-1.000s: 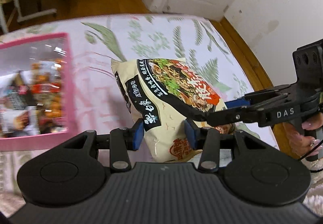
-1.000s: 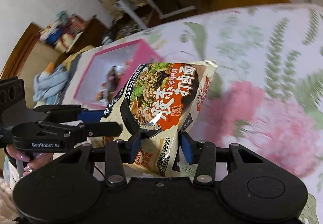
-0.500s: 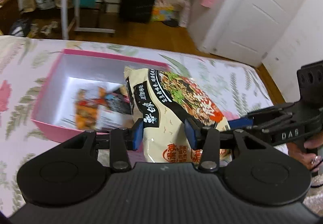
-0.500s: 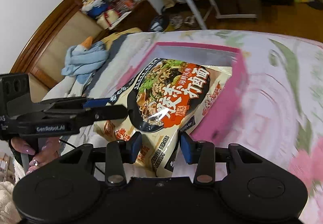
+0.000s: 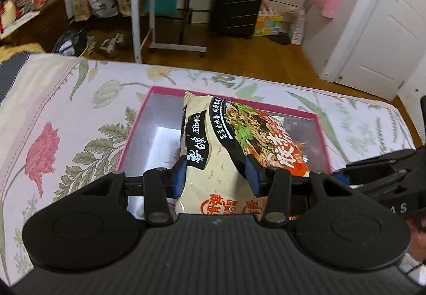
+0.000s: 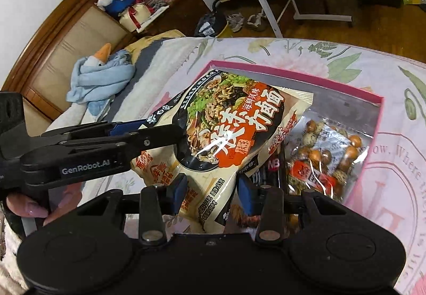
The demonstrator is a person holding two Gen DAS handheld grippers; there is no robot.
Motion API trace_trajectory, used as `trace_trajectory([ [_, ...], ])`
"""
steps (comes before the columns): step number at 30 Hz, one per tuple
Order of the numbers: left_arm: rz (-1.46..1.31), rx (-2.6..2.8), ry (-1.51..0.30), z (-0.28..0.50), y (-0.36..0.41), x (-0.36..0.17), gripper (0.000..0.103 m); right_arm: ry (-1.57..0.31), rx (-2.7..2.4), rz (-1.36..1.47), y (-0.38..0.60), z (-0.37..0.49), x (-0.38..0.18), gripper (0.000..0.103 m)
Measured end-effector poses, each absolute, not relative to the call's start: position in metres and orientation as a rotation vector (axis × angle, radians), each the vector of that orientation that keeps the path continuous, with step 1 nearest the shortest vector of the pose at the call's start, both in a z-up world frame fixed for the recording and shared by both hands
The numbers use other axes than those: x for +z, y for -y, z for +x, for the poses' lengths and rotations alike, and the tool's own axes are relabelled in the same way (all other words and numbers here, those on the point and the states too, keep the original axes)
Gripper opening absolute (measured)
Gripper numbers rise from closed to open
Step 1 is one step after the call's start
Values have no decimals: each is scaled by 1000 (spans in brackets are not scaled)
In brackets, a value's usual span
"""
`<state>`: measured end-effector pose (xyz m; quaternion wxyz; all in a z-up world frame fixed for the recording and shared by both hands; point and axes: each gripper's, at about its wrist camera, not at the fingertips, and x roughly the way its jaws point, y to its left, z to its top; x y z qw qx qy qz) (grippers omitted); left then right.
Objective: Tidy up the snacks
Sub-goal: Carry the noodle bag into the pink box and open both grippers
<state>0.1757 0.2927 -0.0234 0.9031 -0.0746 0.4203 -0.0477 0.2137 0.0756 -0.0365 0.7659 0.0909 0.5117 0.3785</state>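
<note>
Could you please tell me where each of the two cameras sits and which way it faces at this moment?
Left wrist: sits behind the left tongs, looking forward and down across the bed at the pink box; the right tongs enter from the right.
Right wrist: sits behind the right tongs, facing down toward the headboard side; the left tongs and a hand show at left.
Shared: the noodle packet, gripped by both tongs over the box.
</note>
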Motion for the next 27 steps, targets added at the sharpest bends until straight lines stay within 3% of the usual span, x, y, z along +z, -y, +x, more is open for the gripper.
trace_trajectory([
  [10, -169, -38, -895, 196, -296, -62, 46, -1085, 815, 75, -100, 222, -59, 47],
  [15, -10, 34, -876, 198, -277, -67, 49, -1083, 807, 48, -114, 227, -72, 48],
  [27, -85, 22, -843, 169, -287, -48, 51, -907, 790, 5, -69, 182, -33, 54],
])
